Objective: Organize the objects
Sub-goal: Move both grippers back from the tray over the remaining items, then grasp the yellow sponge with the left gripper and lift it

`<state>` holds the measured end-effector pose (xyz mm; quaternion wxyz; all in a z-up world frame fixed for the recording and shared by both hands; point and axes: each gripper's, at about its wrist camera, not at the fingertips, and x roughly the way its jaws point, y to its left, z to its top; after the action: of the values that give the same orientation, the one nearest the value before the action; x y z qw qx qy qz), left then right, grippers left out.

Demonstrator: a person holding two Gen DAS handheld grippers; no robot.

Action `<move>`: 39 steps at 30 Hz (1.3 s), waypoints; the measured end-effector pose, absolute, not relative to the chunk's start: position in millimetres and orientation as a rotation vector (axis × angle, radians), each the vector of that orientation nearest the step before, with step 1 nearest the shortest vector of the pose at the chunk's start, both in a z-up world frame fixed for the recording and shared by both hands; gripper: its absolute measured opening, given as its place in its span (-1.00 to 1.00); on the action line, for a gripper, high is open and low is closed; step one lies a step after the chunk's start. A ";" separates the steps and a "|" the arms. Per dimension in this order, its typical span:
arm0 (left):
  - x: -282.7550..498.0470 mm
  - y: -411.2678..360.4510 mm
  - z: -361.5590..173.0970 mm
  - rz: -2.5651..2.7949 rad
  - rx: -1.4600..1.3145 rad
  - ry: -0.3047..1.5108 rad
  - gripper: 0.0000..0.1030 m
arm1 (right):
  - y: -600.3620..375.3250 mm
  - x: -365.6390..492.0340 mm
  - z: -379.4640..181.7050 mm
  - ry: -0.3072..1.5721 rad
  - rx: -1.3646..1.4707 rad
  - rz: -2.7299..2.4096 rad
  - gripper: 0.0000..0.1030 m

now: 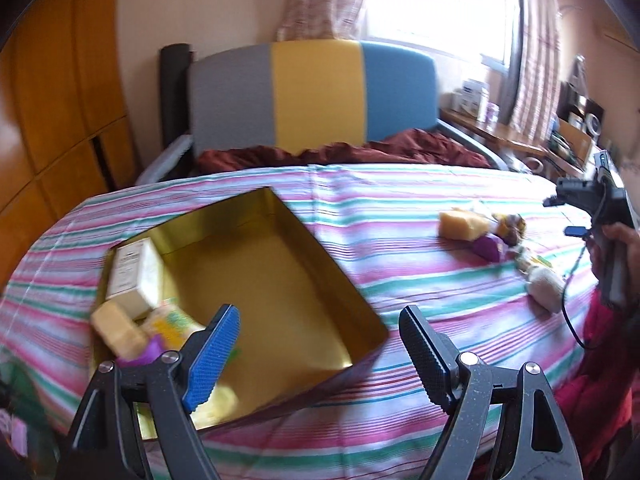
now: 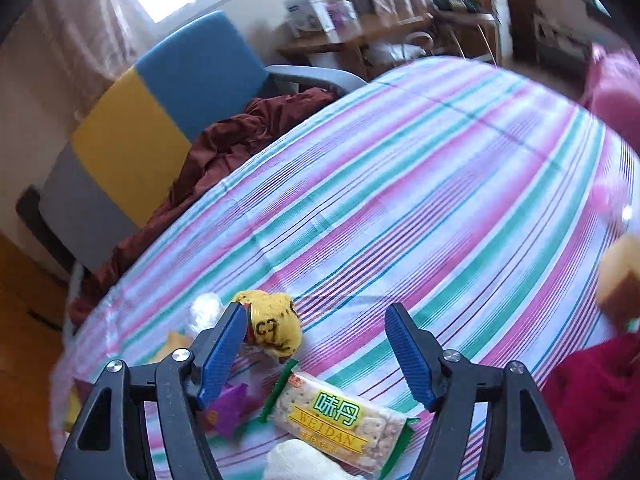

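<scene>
Two grippers, both spread wide, nothing between the fingers of either. Right gripper hangs just above a loose pile on the striped bedsheet. Nearest its fingers: cracker packet, flat, green-edged, lying slantwise; a white lump touches its near edge. Just left, a purple wrapper. Slightly farther, a yellow sock, balled, near the left finger.

Left gripper hovers over the near corner of the gold tin. Tin already holds a white box, a tan block and a yellow packet, all crowded at its left end; right half bare. From this view the pile lies well to the right of the tin, with the right gripper above it.

Likely step: pick the cracker packet. Judgement: fingers seem to straddle its width poorly while it lies slantwise, so turn the wrist to cross the short side, drop low, close gently; crackers crush. Keep the white lump and wrapper clear of the closing fingers. Carry to the tin's bare half.

Beyond: maroon blanket, tricolour headboard, window.
</scene>
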<state>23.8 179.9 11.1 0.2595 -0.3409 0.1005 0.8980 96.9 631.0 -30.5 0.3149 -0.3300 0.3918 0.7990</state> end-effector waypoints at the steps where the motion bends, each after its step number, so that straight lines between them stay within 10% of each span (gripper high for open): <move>1: 22.8 189.4 9.4 2.408 -0.935 0.276 0.60 | 635.7 100.5 -33.1 1.055 -0.866 2.076 0.43; 39: -118.7 465.6 -61.7 2.044 -1.536 0.044 0.77 | 642.7 88.8 -54.7 1.310 -0.973 2.138 0.44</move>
<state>-118.7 465.6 -61.7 0.2880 -0.5752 0.0167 0.7655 88.8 642.7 -54.7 0.2239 -0.3526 0.4747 0.7747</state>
